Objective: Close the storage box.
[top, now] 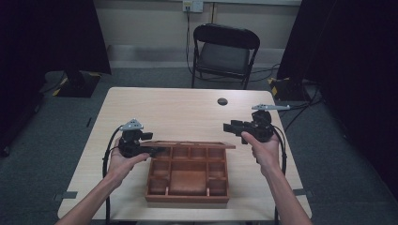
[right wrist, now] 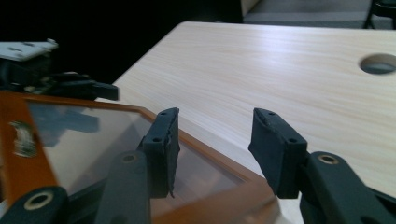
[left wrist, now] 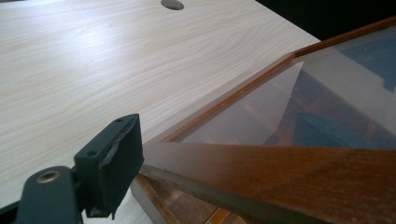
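A brown wooden box with several compartments sits at the table's front middle. Its glass lid in a wooden frame is lifted and tilted above the box. My left gripper is shut on the left side of the lid's frame. One black finger presses against the frame, and the wood hides the other. My right gripper stands open just above the lid's right corner, holding nothing. In the high view the right gripper hovers off the lid's right end.
The light wooden table has a round cable hole toward its far edge. A black folding chair stands behind the table. Dark curtains hang at both sides, and cables lie on the grey floor.
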The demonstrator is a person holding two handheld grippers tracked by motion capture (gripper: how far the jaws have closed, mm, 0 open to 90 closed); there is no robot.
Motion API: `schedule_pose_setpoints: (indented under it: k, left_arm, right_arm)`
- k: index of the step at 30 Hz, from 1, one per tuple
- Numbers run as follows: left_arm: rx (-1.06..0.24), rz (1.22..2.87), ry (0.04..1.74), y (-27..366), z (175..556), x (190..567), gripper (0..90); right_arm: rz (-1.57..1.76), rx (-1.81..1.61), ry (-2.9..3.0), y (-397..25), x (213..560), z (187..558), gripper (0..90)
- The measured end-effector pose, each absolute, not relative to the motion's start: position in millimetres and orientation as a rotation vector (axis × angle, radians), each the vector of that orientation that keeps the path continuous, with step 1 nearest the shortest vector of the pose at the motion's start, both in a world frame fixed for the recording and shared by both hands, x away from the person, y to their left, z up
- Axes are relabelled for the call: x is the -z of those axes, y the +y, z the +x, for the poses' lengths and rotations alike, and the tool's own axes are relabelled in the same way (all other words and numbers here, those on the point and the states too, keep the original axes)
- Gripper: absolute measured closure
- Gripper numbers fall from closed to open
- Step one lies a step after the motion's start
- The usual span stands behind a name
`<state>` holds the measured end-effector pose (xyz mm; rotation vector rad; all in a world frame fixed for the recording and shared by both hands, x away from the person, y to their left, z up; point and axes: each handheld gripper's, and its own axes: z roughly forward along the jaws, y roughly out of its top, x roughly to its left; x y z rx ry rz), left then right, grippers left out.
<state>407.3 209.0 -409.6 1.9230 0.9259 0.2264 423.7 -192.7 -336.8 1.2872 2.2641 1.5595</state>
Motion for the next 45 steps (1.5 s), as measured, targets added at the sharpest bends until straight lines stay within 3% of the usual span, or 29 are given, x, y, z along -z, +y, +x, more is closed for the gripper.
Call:
schedule_pose_setpoints:
  k: [13,20,26,45]
  left_arm:
    - [-0.230,1.923,0.918,211.3,403.6,411.8,15.7]
    - [-0.231,1.914,0.919,210.9,400.6,414.8,15.9]
    - [-0.232,1.916,0.917,210.8,400.4,415.0,15.9]
    - [-0.221,1.931,0.918,211.9,401.2,417.6,15.9]
  right_arm:
    - [0.998,-1.609,2.491,-127.3,301.2,402.8,62.2]
    - [0.886,-1.631,2.607,-101.9,299.0,395.0,69.6]
    - [0.858,-1.589,2.705,-93.7,307.9,394.1,75.4]
    - [0.883,-1.594,2.788,-93.2,320.0,396.6,82.2]
